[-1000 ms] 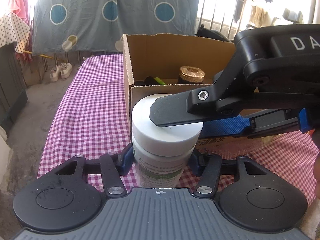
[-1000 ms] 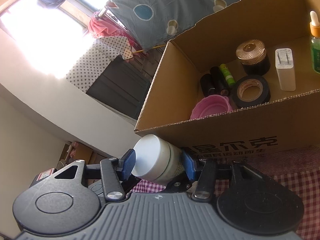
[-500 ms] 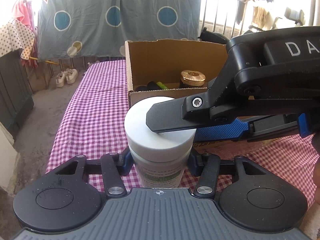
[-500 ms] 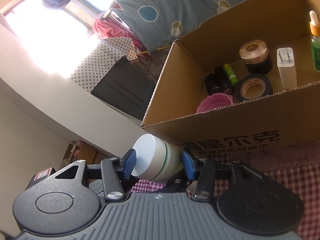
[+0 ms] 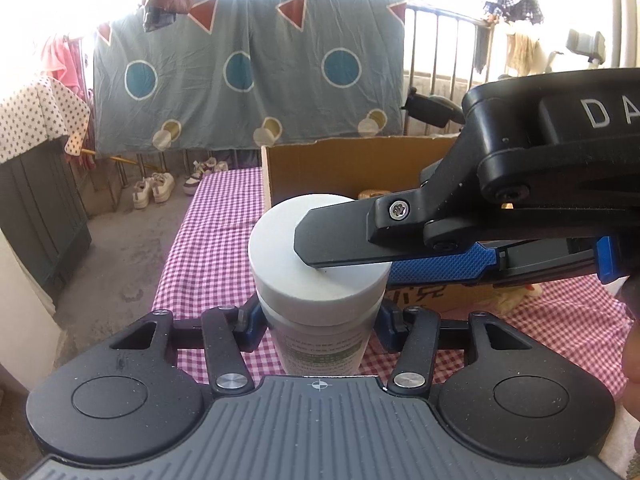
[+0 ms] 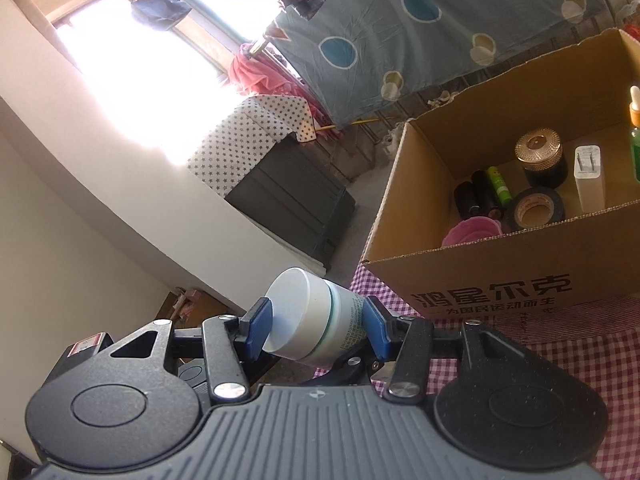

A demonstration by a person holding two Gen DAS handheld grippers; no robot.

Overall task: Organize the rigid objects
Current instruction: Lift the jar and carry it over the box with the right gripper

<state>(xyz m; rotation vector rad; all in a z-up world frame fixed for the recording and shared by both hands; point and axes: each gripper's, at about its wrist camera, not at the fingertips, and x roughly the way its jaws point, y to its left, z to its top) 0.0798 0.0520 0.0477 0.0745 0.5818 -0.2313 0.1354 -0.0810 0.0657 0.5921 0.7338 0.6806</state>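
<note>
A white jar (image 5: 320,280) with a white lid and a green-printed label is held by both grippers above the checked tablecloth. My left gripper (image 5: 318,316) is shut on its body, jar upright. My right gripper (image 6: 316,330) is shut on it top to bottom, one finger (image 5: 340,236) lying across the lid; in the right wrist view the jar (image 6: 312,320) lies sideways. The open cardboard box (image 6: 500,280) stands just beyond, holding a gold-lidded black jar (image 6: 540,158), black tape (image 6: 538,210), a white charger (image 6: 588,176), a pink bowl (image 6: 472,230) and dark tubes.
The purple checked tablecloth (image 5: 208,248) covers the table, whose left edge drops to a concrete floor with shoes (image 5: 154,188). A grey patterned sheet (image 5: 248,76) hangs behind. A dark cabinet (image 6: 292,200) stands at the left. A green dropper bottle (image 6: 635,140) stands at the box's right.
Both grippers have drawn back with the jar, away from the box and a little higher. The box now looks farther off. Both grips are unchanged.
</note>
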